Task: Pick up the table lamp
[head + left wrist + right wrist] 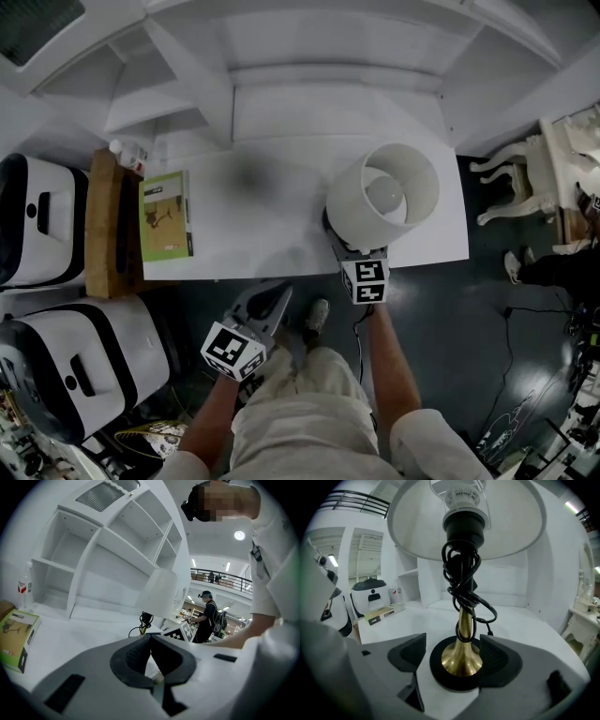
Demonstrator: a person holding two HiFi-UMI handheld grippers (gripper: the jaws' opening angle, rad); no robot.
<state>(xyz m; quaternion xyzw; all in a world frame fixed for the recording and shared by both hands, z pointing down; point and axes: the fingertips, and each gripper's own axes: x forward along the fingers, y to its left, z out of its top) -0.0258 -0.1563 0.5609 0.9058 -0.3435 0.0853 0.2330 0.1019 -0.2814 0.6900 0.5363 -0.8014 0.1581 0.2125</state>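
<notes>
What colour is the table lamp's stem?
The stem is brass-gold; clearest in the right gripper view.

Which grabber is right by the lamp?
The right gripper: its open jaws sit either side of the lamp. The left gripper hangs short of the table.

The left forearm point(214, 412) holds the left gripper point(150, 639) low and back, its jaws closed together on nothing, while the right forearm point(394, 361) reaches further ahead, the right gripper point(457, 653) spread wide either side of the lamp base point(461, 662).
</notes>
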